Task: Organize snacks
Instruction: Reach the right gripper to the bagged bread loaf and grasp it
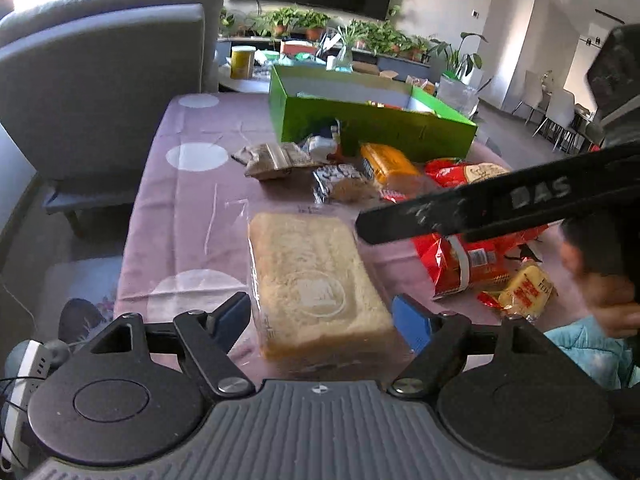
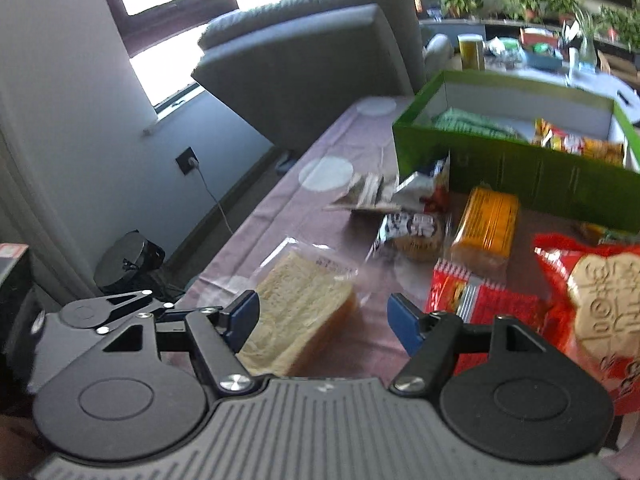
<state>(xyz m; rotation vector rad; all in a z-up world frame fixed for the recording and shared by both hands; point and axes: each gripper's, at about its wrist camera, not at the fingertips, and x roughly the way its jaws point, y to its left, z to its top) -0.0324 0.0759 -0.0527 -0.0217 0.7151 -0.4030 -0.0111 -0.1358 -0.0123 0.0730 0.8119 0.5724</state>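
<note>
Left hand-held gripper (image 1: 322, 322) straddles the bagged bread loaf (image 1: 316, 280) on the surface (image 1: 188, 200), pads apart from it. Right hand-held gripper (image 2: 323, 318) open, empty. Green box (image 1: 372, 120) beyond scattered snack packets (image 1: 400, 168).

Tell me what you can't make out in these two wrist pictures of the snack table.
- Green box contents: left wrist view, the near wall hides nearly all.
- Red bag: left wrist view, the right gripper's black finger crosses it.
- Bread bag near end: right wrist view, behind the right gripper.
- Packet print: right wrist view, blurred.
- Left gripper: whether its pads press the bread is unclear.
</note>
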